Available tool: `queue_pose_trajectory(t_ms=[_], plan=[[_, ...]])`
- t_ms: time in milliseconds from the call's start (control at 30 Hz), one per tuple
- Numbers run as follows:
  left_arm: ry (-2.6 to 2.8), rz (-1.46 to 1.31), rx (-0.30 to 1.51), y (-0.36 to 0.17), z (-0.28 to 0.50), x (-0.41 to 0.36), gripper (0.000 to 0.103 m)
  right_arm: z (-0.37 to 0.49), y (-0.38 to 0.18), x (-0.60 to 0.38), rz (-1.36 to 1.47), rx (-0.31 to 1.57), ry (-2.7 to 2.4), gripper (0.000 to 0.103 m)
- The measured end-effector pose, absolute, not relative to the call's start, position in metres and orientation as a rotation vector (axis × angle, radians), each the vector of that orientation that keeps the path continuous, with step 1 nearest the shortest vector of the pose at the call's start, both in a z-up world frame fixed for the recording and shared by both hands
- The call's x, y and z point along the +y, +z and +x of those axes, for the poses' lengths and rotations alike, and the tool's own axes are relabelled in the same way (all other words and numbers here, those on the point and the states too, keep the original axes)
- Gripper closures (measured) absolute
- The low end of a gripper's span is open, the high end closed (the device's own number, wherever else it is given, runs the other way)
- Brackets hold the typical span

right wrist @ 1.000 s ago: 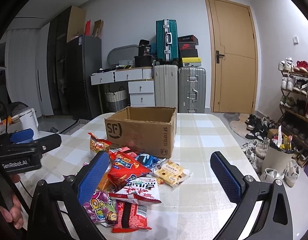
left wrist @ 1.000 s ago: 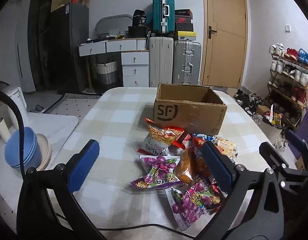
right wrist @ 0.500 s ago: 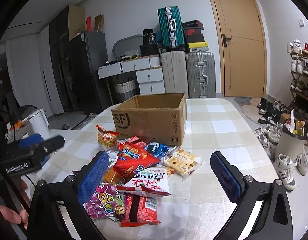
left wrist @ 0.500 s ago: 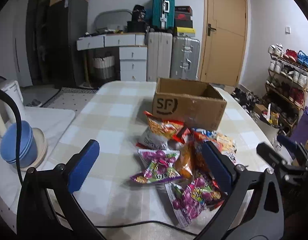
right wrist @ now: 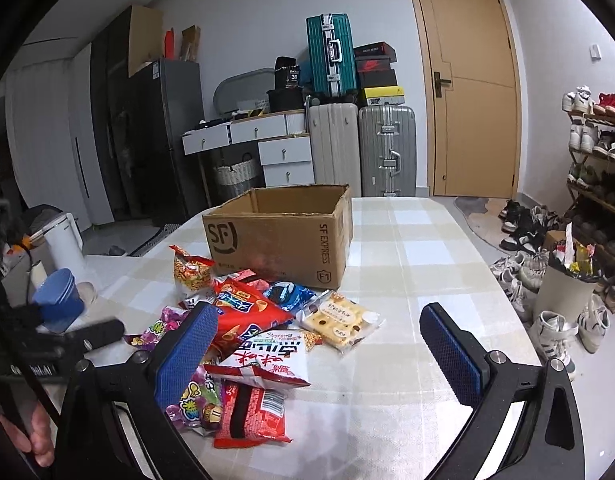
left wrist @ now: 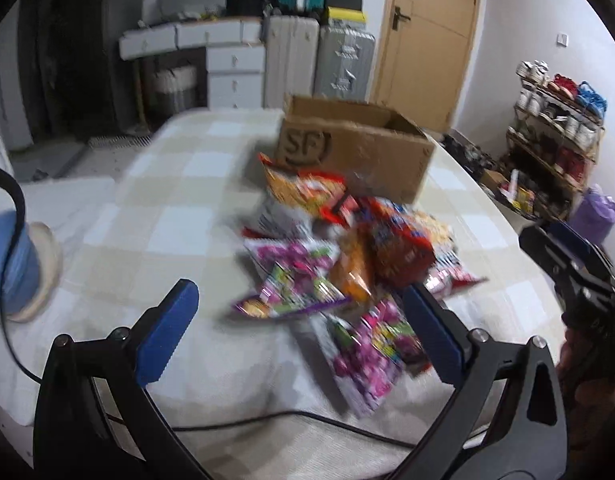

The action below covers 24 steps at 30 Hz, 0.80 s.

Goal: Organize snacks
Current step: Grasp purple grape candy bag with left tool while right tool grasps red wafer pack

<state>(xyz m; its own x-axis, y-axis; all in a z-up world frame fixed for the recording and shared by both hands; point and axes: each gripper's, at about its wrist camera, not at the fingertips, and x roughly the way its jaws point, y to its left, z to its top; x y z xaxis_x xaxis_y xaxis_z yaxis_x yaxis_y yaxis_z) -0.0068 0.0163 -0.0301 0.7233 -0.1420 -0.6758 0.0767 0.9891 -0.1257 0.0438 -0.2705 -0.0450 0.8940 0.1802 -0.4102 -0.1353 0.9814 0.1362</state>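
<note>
on the checked tablecloth (right wrist: 411,256) the open sf express carton (right wrist: 283,232) appears empty as far as its inside shows, so the sorting looks unstarted; every snack packet (right wrist: 247,312) still lies heaped just in front of it. the left gripper (left wrist: 299,320) and right gripper (right wrist: 319,344) both hover spread wide, holding nothing.

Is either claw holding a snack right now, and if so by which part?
Nothing is held. The left claw and right claw are both open above the snack pile, clear of every packet.
</note>
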Motion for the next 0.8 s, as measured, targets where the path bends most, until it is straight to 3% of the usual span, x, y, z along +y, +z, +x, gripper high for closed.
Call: queue_pose_trajectory(t_ms=[167, 400, 467, 600, 667, 733, 767, 800], plan=[[-0.174, -0.175, 0.931, -0.066, 0.01, 0.005, 0.002, 0.043, -0.042, -0.272, 0.117, 0.424, 0.17, 0.0], [-0.211, -0.247, 1.028, -0.093, 0.026, -0.007, 0.007, 0.041, -0.041, -0.279, 0.145, 0.427, 0.179, 0.0], [-0.189, -0.244, 1.069, -0.107, 0.035, -0.011, 0.021, 0.041, -0.042, -0.281, 0.156, 0.435, 0.179, 0.0], [-0.209, -0.25, 1.056, -0.115, 0.043, -0.019, 0.038, 0.048, -0.047, -0.28, 0.159, 0.48, 0.185, 0.0], [-0.224, -0.279, 1.064, -0.115, 0.046, -0.015, 0.041, 0.052, -0.052, -0.278, 0.15, 0.517, 0.191, 0.0], [-0.26, -0.298, 1.071, -0.116, 0.048, -0.018, 0.057, 0.057, -0.059, -0.274, 0.139, 0.564, 0.196, 0.0], [-0.26, -0.291, 1.065, -0.116, 0.047, -0.019, 0.059, 0.06, -0.064, -0.273, 0.14, 0.59, 0.203, 0.0], [-0.256, -0.28, 1.059, -0.114, 0.047, -0.019, 0.071, 0.063, -0.068, -0.272, 0.147, 0.623, 0.212, 0.0]])
